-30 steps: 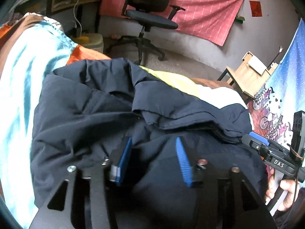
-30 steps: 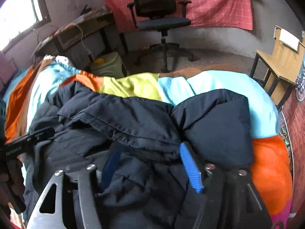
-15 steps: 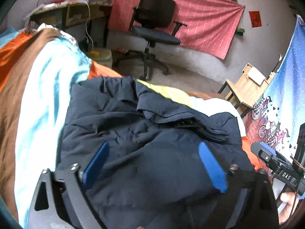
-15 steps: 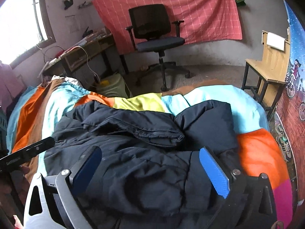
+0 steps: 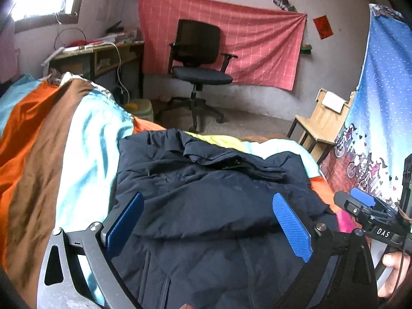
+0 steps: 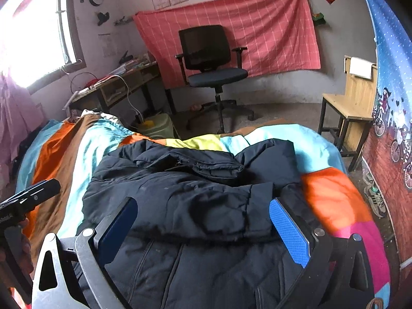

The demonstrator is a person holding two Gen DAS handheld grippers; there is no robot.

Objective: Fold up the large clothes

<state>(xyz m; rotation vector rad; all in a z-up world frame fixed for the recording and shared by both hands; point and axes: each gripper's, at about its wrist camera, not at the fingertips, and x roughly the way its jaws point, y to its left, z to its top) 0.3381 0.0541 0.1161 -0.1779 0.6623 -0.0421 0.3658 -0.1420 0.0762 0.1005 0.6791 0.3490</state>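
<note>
A dark navy padded jacket (image 5: 206, 193) lies on a bed with a striped multicolour cover (image 5: 77, 141). Its sleeves are folded across the body. It also shows in the right wrist view (image 6: 193, 195). My left gripper (image 5: 208, 221) is open, raised above the jacket's near part, holding nothing. My right gripper (image 6: 203, 229) is open too, raised above the jacket, empty. The right gripper's tip shows at the right of the left wrist view (image 5: 360, 206). The left gripper's tip shows at the left of the right wrist view (image 6: 33, 195).
A black office chair (image 5: 200, 72) stands on the floor beyond the bed, before a red cloth on the wall. A desk (image 5: 103, 54) is at the back left. A wooden chair (image 6: 355, 97) stands at the right. A blue patterned curtain (image 5: 381, 128) hangs at the right.
Both grippers opened, let go of the jacket and pulled back and up. The jacket now lies flatter on the bed.
</note>
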